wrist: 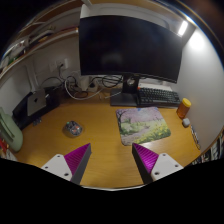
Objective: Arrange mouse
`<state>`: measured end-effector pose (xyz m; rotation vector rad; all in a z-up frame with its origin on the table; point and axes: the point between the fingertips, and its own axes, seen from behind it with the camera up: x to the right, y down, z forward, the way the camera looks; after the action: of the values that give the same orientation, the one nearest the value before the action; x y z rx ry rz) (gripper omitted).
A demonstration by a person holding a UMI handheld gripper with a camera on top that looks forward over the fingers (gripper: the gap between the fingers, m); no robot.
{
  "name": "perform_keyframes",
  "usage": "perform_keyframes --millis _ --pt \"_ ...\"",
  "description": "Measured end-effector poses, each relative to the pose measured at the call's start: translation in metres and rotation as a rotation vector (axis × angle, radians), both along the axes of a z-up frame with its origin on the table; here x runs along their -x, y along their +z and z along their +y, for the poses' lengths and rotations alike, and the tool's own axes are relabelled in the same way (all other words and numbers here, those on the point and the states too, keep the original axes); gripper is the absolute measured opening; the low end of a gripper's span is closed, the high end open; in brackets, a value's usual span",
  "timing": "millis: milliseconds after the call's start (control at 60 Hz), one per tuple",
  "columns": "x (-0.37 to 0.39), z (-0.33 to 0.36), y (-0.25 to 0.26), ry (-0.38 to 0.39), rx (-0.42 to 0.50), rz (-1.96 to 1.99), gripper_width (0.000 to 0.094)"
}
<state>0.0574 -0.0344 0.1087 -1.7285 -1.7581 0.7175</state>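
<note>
A floral pastel mousepad [143, 125] lies on the tan wooden desk [95, 138] beneath a black monitor [128, 47].

A dark monitor [128, 47] stands behind a keyboard [158, 96] and floral mousepad [143, 126].

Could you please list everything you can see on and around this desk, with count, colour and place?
desk: one, light wood, under everything.
monitor: one, black, screen dark, at the back of the desk.
keyboard: one, dark, right of the monitor's foot.
mouse pad: one, flowery green and pink, ahead of the right finger.
mouse: one, grey, on bare desk left of the mouse pad, beyond the left finger.
orange object: one, right of the keyboard; too small to identify.
dark box: one, back left.
gripper: one, magenta pads, jaws open and holding nothing.
</note>
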Motion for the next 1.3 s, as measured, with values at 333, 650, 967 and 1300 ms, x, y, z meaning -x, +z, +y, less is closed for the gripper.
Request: perform_keyframes --millis 333,650,967,1300 --pt "0.000 -0.099 -0.013 0.070 0.035 0.015 0.0867" --pt "0.015 -0.157 -0.041 0.068 0.043 0.067 0.0856" --pt "0.076 -0.158 -0.092 0.051 0.017 0.103 0.0857" --pt "0.138 -0.153 -0.119 0.059 0.006 0.105 0.0857"
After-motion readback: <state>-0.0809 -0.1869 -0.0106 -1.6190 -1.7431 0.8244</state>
